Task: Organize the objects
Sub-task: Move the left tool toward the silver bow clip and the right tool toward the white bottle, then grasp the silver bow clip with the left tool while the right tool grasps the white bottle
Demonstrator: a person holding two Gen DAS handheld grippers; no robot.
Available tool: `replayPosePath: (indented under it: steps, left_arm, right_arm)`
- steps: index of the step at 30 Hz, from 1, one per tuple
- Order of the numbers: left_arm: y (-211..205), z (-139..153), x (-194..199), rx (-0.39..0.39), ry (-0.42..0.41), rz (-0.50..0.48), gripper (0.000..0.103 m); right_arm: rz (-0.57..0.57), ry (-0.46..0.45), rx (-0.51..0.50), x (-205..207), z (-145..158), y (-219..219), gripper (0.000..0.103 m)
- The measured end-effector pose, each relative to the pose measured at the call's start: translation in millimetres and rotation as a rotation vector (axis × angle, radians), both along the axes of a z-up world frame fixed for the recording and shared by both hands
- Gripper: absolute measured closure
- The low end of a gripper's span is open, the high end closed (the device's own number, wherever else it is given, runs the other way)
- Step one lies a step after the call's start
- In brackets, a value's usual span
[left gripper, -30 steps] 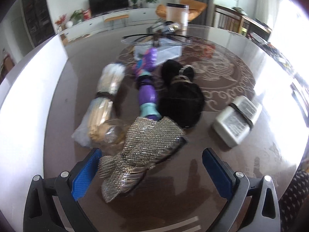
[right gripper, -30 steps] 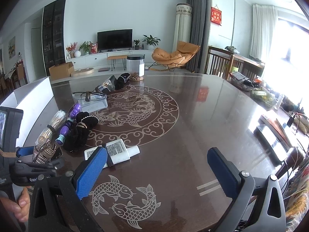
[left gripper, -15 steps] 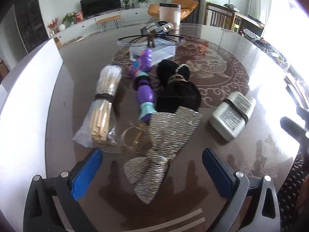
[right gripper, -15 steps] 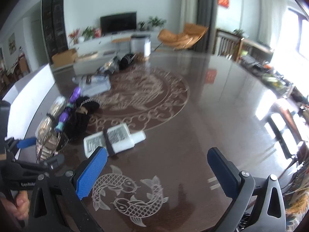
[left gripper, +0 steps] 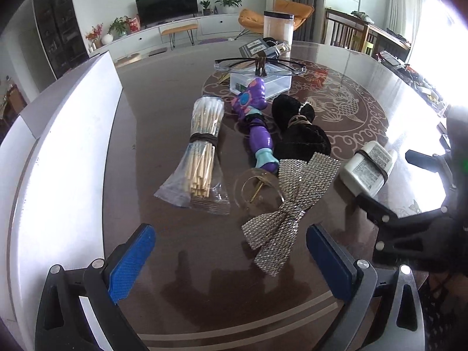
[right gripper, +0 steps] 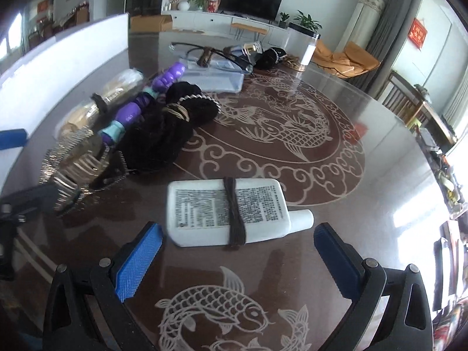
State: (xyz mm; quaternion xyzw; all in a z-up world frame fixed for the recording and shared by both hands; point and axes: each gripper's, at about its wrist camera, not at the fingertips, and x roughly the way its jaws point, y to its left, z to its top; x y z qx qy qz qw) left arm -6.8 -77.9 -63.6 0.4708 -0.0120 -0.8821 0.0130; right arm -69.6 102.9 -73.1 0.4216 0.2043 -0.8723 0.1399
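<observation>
Left gripper (left gripper: 231,251): fingers wide apart, holding nothing. A second ago the sequin bow (left gripper: 288,201) filled the space between them, lifted and close to the lens; now it lies flat on the worktop (left gripper: 163,122) ahead of the fingers, its far end touching the black velvet bow (left gripper: 301,137), and the gripper has pulled back and up.

Gold hoop (left gripper: 257,190): uncovered since the earlier frame, lying just left of the sequin bow, at the foot of the purple toy (left gripper: 257,128).

Bag of sticks (left gripper: 201,152): banded, unmoved, left of the toy.

Right gripper (right gripper: 238,251): fingers wide apart, empty. It has swung from mid-worktop toward the left side and now hovers low over the white bottle (right gripper: 228,212), which lies on its side with a dark band round it, cap pointing right, just ahead of the fingertips and not touching them.

Glasses (left gripper: 260,64): on a clear box (left gripper: 260,83) farther back, as before.

White board (left gripper: 61,134): along the left edge.
</observation>
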Motion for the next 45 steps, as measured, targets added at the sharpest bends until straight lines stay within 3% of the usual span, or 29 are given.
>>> replayPosePath:
  steps: [6,12,20,25,33,40,45]
  left_arm:
    - [1,-2,1,-0.007,-0.010,-0.005,0.000]
    - [3,5,-1,-0.014,0.014,-0.024,0.000]
    - [22,8,-22,-0.018,0.048,-0.067,0.000]
    - [40,-8,-36,-0.021,0.006,-0.113,0.000]
    - [53,-7,-13,0.153,-0.035,-0.293,0.000]
    - [37,-5,-28,0.105,-0.031,-0.182,0.000]
    - [38,-14,-37,0.080,-0.036,-0.190,0.000]
  right_arm:
    - [-0.197,-0.005,-0.042,-14,3,40,0.000]
    - [-0.342,-0.026,-0.190,-20,11,79,0.000]
    - [-0.337,-0.009,-0.241,-14,21,80,0.000]
    - [-0.358,0.016,-0.292,-13,27,90,0.000]
    - [-0.433,0.016,-0.410,-14,32,117,0.000]
    - [-0.443,0.008,-0.425,-15,31,121,0.000]
    - [-0.436,0.006,-0.411,-15,30,119,0.000]
